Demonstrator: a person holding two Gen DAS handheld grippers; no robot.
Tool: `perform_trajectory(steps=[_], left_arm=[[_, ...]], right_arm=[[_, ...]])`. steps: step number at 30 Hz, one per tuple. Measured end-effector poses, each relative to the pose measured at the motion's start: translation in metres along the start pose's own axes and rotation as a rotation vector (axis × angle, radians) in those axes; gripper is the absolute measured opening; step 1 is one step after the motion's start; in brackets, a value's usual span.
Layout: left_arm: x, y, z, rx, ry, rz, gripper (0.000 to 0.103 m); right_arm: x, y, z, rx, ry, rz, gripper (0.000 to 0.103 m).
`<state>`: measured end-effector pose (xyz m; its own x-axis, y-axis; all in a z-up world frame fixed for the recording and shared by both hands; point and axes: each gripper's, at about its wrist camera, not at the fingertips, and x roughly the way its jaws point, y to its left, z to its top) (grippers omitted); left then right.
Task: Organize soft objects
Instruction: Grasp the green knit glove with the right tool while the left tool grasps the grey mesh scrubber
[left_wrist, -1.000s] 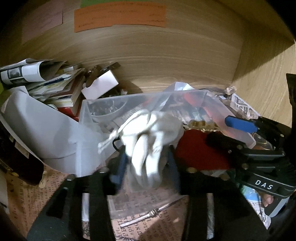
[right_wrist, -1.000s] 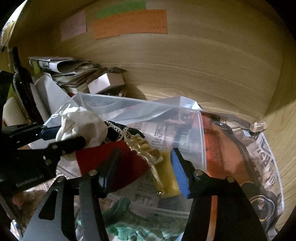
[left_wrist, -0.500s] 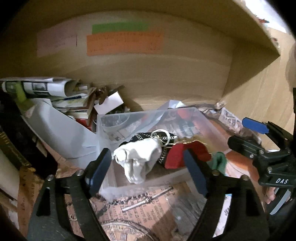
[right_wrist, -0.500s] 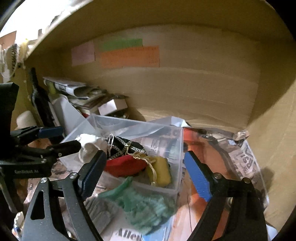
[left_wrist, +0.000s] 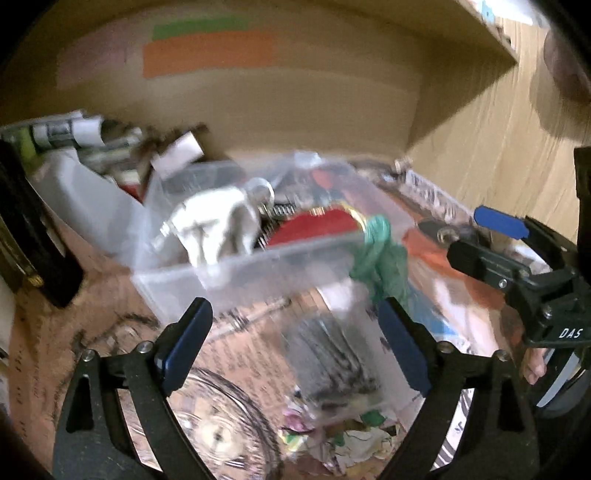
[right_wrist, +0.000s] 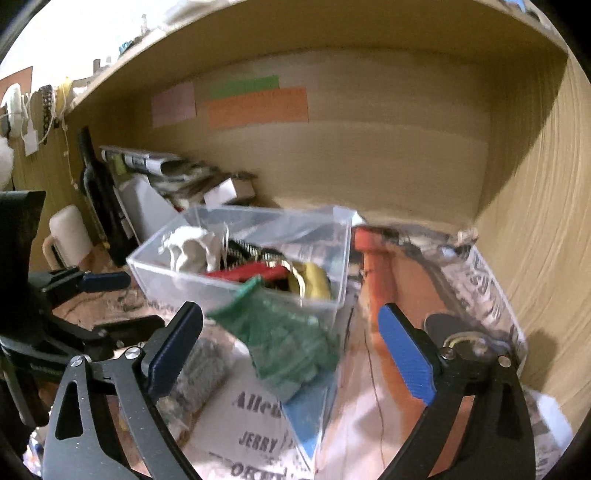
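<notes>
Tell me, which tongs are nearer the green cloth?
Right, I think. The right tongs frame the green cloth just ahead; the left tongs sit open, off to its left, lower down.

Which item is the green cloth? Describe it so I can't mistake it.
Find the clear bin in the middle of the wooden shelf. The green cloth drapes over the bin's near wall and hangs down outside, onto newspaper. It is the only green, knitted-looking item; the white cloth and red pouch lie inside.
</notes>
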<state>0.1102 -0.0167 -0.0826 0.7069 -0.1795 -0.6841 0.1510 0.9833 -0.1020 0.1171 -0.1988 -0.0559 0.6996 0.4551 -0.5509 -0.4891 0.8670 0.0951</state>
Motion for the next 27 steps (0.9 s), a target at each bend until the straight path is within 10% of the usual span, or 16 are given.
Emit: perform_trajectory(steps=[8, 15, 19, 27], left_arm=[[0.043, -0.001, -0.018, -0.052, 0.131, -0.049, 0.091], [0.058, -0.006, -0.027, -0.049, 0.163, -0.094, 0.070], [0.056, -0.004, -0.028, -0.058, 0.154, -0.114, 0.054], [0.040, 0.012, -0.029, -0.078, 0.123, -0.124, 0.035]], right_arm=[[0.034, -0.005, -0.021, 0.014, 0.112, 0.035, 0.095], [0.066, -0.004, -0.029, 0.022, 0.181, 0.053, 0.093], [0.074, -0.006, -0.033, 0.038, 0.210, 0.078, 0.063], [0.063, -0.008, -0.035, 0.052, 0.189, 0.096, 0.038]])
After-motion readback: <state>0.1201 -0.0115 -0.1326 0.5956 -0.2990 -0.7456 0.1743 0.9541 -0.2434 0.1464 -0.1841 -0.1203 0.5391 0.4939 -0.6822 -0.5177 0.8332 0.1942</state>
